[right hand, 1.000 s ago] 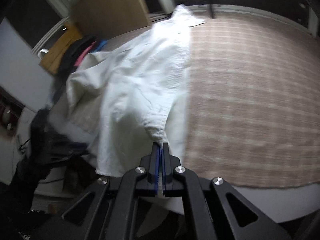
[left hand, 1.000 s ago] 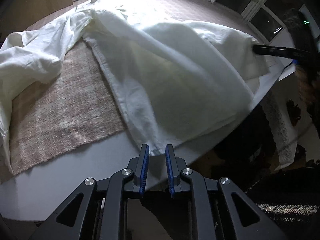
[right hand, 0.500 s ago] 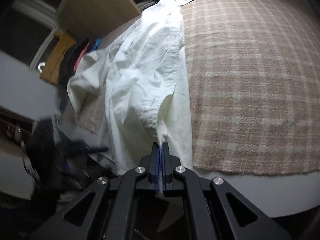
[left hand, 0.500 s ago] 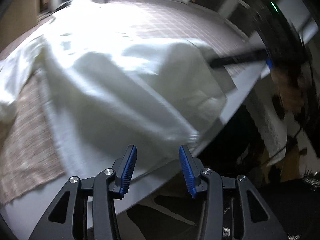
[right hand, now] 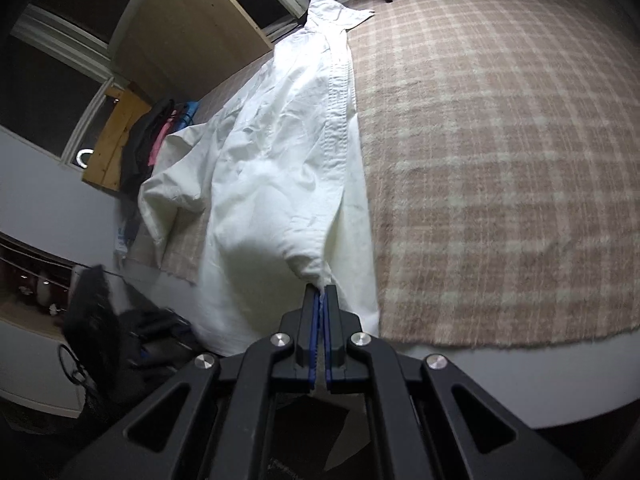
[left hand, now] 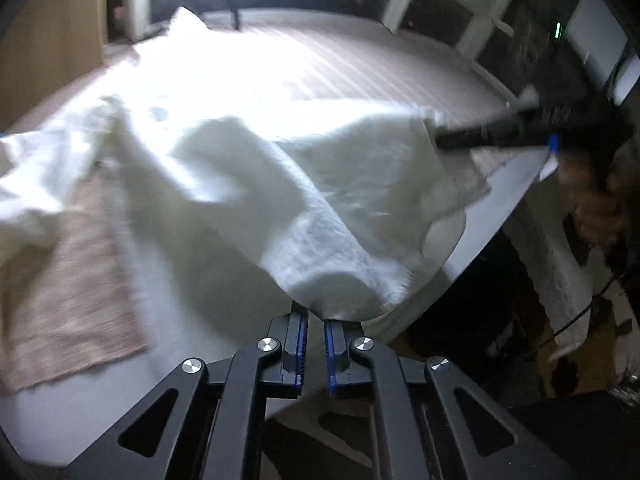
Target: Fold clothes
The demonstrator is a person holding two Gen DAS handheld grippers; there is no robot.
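Note:
A white shirt (left hand: 248, 168) lies spread on a beige plaid blanket (left hand: 68, 292) over the table. My left gripper (left hand: 314, 322) has its jaws nearly together at the shirt's near hem, with a bunched fold of cloth at the tips. My right gripper (right hand: 321, 300) is shut on another part of the hem and lifts it; it also shows in the left wrist view (left hand: 492, 136), at the shirt's right corner. In the right wrist view the shirt (right hand: 280, 160) runs away from me, collar (right hand: 336, 12) at the far end.
The plaid blanket (right hand: 500, 152) covers most of the table; its grey edge (right hand: 520, 376) shows near me. A wooden crate with dark and pink clothes (right hand: 148, 140) stands at the left. Dark bags (right hand: 132, 332) lie below the table edge.
My left gripper opened wide, then closed down on the shirt's near hem. My right gripper stayed shut on the hem and drew it along the table edge, straightening the shirt.

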